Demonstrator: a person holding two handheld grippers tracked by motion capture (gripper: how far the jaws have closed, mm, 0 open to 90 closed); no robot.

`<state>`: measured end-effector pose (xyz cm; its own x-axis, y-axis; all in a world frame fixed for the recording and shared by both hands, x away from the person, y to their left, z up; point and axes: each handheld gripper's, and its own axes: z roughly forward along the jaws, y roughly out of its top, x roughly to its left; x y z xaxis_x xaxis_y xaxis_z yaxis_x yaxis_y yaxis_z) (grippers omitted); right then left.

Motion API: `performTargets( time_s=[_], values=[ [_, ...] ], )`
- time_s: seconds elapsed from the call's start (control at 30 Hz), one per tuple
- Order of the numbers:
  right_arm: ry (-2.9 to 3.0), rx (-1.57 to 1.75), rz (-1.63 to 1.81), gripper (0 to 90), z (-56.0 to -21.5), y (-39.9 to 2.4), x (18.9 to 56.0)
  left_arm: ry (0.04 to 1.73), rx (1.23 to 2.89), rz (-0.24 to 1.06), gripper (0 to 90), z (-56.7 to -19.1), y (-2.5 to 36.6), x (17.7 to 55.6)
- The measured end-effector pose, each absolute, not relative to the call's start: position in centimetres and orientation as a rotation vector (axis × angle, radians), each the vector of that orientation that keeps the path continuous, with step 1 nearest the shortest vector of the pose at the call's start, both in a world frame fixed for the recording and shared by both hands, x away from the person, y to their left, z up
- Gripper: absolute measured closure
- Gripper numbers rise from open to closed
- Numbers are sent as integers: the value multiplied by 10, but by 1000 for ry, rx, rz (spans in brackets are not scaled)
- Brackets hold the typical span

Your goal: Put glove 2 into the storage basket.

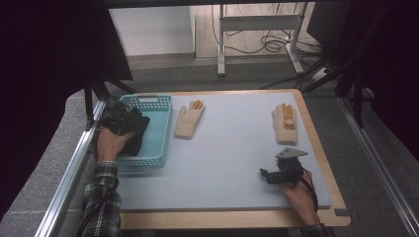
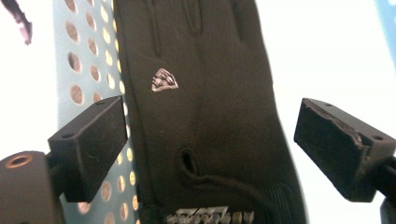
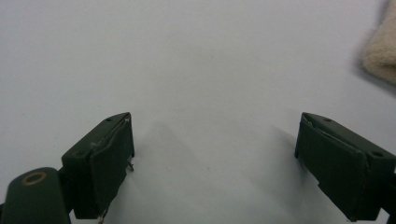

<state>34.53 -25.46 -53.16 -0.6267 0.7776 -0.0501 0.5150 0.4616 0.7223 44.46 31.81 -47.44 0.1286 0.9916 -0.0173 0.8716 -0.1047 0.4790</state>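
A black glove (image 1: 136,134) lies in the teal perforated basket (image 1: 148,99) at the table's left. In the left gripper view the black glove (image 2: 210,116), with a small silver logo, runs between the two jaws over the basket's holed wall (image 2: 88,70). My left gripper (image 1: 127,122) (image 2: 212,126) is open above it, with gaps between both pads and the fabric. Near the front right, my right gripper (image 1: 265,174) (image 3: 215,135) stands open over the bare grey mat, nothing between its fingers.
Two cream gloves with orange fingertips lie on the grey mat (image 1: 232,148): one (image 1: 188,120) beside the basket, the other (image 1: 284,123) at the far right, its cuff (image 3: 380,51) in the right gripper view. A metal rail (image 1: 69,173) runs along the table's left.
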Motion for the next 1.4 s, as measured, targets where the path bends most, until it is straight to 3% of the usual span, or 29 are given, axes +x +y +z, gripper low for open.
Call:
performTargets(
  time_s=[0.23, 0.53, 0.7, 0.9, 1.2, 1.4],
  values=[
    [2342, 1091, 968, 113, -531, -255, 345, 1691, 1976, 458, 142, -449, 307, 433],
    [2342, 1089, 968, 113, -532, -255, 345, 1458, 1975, 443, 305, -421, 257, 426],
    [2342, 1091, 968, 113, -531, -255, 345, 1336, 1950, 354, 427, -416, 227, 425],
    [2342, 1093, 969, 114, -531, -255, 345, 1241, 1953, 260, 504, -419, 185, 426],
    [2342, 1092, 969, 114, -531, -255, 345, 1265, 2008, 190, 537, -440, 133, 445],
    [2343, 1092, 969, 114, -531, -255, 345, 1366, 2076, 246, 550, -460, 115, 465]
  ],
)
